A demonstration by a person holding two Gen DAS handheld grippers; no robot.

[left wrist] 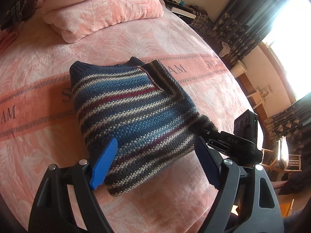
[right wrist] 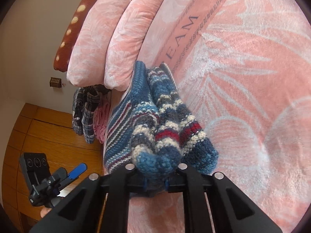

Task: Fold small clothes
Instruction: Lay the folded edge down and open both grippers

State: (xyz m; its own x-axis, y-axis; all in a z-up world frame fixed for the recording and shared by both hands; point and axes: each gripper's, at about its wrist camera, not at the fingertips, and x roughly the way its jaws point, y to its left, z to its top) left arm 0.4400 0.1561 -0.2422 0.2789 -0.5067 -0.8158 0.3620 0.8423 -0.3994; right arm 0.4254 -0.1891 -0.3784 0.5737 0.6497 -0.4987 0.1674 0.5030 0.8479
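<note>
right gripper (right wrist: 155,182) fingers clamp folded striped sweater (left wrist: 134,112) edge on bed (left wrist: 175,38); left gripper (left wrist: 155,167) fingers spread, holding nothing

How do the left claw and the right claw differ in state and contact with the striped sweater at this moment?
The left claw is open, its blue fingers spread to either side of the striped sweater's near edge; the right claw is shut on a bunched corner of it. The left claw grips nothing, while the right claw's fingers are buried in knit. Both have black frames and work over the pink blanket.
</note>
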